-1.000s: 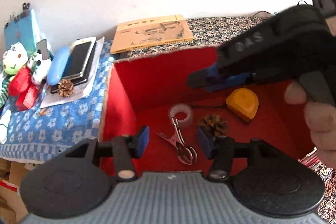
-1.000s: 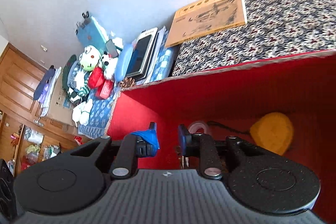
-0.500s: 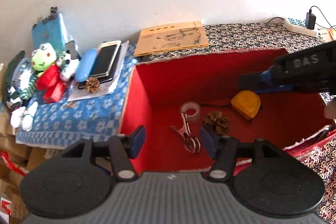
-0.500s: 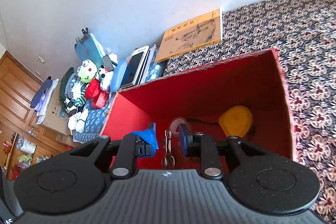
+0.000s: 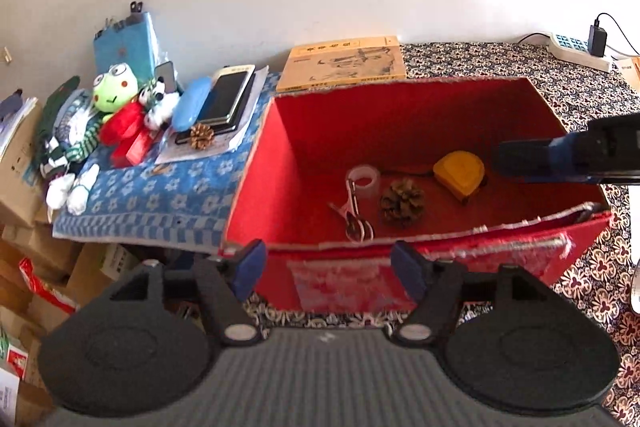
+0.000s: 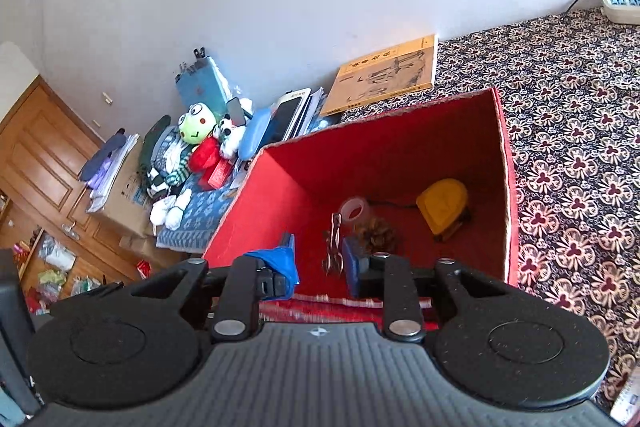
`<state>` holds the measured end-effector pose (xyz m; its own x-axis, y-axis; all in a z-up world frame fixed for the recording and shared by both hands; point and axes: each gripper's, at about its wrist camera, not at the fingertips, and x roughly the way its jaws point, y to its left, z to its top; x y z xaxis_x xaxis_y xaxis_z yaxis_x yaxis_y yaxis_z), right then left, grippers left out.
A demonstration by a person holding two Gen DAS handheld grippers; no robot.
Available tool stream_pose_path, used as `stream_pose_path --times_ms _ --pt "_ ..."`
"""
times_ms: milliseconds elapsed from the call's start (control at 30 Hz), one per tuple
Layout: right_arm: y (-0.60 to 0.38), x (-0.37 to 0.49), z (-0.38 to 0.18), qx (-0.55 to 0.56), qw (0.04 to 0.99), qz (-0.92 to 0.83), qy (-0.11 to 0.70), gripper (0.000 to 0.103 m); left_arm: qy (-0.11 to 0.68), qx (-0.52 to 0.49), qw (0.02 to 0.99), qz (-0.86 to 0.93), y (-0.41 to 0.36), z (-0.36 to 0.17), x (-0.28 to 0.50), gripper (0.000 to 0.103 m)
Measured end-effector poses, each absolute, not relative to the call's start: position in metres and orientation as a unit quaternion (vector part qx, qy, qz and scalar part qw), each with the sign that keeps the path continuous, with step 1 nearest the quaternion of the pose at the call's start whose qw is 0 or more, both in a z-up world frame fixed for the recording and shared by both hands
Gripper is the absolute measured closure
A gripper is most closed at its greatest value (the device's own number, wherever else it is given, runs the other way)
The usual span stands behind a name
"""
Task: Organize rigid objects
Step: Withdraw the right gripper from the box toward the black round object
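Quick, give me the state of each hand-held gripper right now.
Left hand-held gripper: open, holding nothing, in front of the red box.
Right hand-held gripper: open, holding nothing, over the box's near edge.

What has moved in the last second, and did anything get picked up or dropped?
Both hand-held grippers pulled back and up, away from the red box: the left one now sits outside its near wall, the right one nearer its rim. Both are open and empty; nothing was grasped or released. The yellow tape measure, pine cone, tape roll and metal clip stayed put.
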<state>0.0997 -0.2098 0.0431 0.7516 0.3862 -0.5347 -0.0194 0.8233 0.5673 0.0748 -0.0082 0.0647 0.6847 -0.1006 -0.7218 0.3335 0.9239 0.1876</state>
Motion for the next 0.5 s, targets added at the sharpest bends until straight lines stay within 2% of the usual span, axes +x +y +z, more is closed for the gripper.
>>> stream_pose_path --times_ms 233,300,500 --pt "-0.207 0.08 0.04 0.265 0.895 0.118 0.338 0.093 0.386 0.147 0.905 -0.104 -0.007 0.058 0.053 0.02" --pt "-0.208 0.073 0.039 0.265 0.895 0.121 0.338 0.093 0.387 0.146 0.905 -0.101 -0.008 0.055 0.047 0.012" --pt "-0.208 0.055 0.033 0.277 0.889 0.124 0.342 0.093 0.394 0.14 0.903 -0.096 -0.01 0.047 0.034 0.012"
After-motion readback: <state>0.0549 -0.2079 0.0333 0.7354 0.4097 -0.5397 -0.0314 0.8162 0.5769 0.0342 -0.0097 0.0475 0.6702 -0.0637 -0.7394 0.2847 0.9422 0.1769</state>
